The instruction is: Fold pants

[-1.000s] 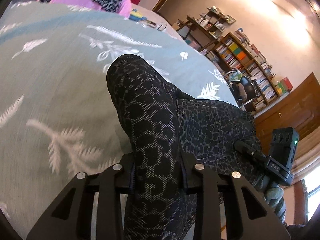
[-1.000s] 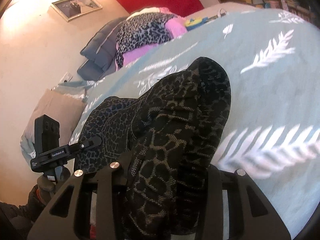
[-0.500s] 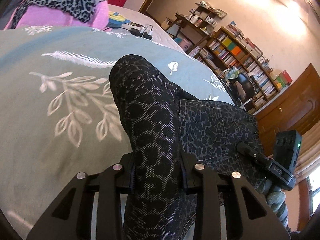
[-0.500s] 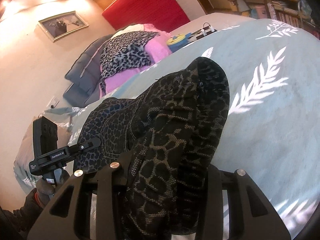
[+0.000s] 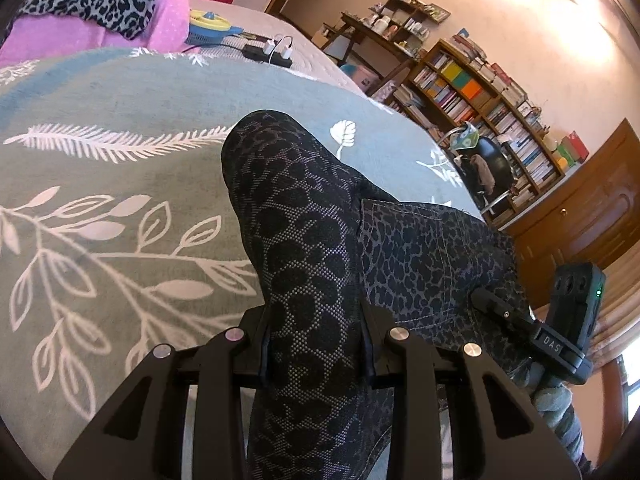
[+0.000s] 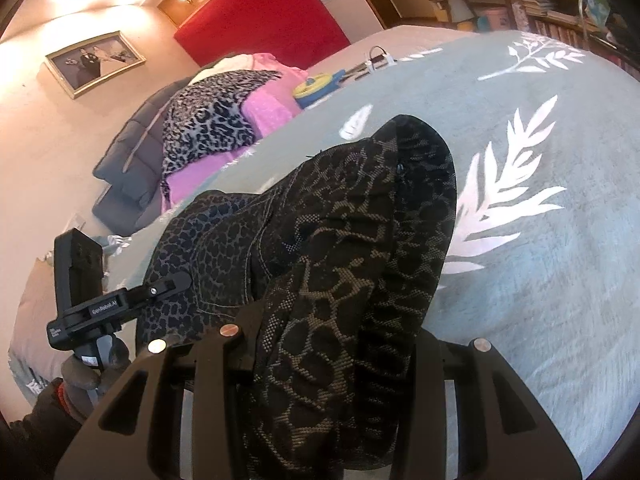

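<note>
Dark leopard-print pants (image 5: 420, 248) hang between both grippers above a grey-green bedspread with white leaf prints (image 5: 100, 184). My left gripper (image 5: 316, 340) is shut on a thick bunch of the pants' fabric, which bulges up over its jaws. In the right wrist view my right gripper (image 6: 332, 328) is shut on another bunch of the same pants (image 6: 340, 240). Each gripper shows in the other's view: the right one (image 5: 500, 312) pinches the fabric's right side, and the left one (image 6: 168, 284) pinches its left side. The fingertips are hidden by cloth.
A pile of pink and leopard-print clothes (image 6: 216, 120) lies on grey pillows (image 6: 128, 176) at the bed's far end. A yellow-blue object (image 5: 210, 26) and a power strip with chargers (image 5: 272, 50) lie past the bedspread. Bookshelves (image 5: 488, 116), a chair and wooden cabinets stand beyond the bed.
Both grippers have carried the pants across the bedspread toward the bed's far end; the clothes pile, power strip and shelves appear closer. The grips on the fabric look unchanged.
</note>
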{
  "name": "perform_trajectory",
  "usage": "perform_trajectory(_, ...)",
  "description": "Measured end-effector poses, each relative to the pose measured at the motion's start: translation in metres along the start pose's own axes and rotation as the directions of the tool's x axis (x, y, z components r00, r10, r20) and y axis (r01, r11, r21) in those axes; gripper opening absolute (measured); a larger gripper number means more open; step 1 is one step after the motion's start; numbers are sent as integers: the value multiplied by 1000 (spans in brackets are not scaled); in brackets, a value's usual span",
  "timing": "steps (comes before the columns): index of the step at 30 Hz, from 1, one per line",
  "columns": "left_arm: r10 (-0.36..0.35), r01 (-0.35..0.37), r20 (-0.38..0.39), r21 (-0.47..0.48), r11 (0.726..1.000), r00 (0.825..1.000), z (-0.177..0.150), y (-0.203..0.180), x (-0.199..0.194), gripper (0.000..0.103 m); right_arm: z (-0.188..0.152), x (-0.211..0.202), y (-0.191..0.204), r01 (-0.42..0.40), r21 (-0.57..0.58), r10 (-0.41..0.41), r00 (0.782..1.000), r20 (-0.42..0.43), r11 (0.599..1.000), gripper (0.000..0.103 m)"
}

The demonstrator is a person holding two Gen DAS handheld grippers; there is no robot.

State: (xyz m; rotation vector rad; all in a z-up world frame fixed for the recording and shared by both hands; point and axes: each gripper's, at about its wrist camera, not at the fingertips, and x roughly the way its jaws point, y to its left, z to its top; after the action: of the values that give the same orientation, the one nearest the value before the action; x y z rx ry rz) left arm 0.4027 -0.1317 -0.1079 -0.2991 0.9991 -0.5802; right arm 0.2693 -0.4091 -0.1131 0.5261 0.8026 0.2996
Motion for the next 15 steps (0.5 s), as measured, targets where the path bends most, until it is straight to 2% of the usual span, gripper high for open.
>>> perform_trajectory(3, 39, -38, -12, 16, 999, 999, -2, 3, 17, 35, -4, 12, -17, 9, 12, -9, 1000, -14, 1000, 40)
perform_trajectory(8, 118, -115, -34, 60, 991, 992, -11, 9, 30, 53, -16, 18, -28, 27, 49, -25, 999, -35, 998, 47)
perform_trajectory(9, 125, -123, -30, 66, 990, 992, -11, 9, 30, 55, -17, 17, -27, 33, 52, -31, 999, -31, 998, 52)
perform_trajectory(10, 135, -133, -25, 69, 989, 990, -11, 8, 28, 59, -18, 14, -27, 53, 55, -51, 998, -23, 997, 58)
perform_trajectory(12, 184, -183, -7, 74, 980, 983, -10, 7, 23, 67, -18, 2, -24, 103, 58, -104, 994, 15, 993, 62)
perform_trajectory(15, 260, -260, 19, 109, 959, 966, -9, 2, 16, 67, -15, -23, -15, 173, 49, -177, 980, 96, 984, 62)
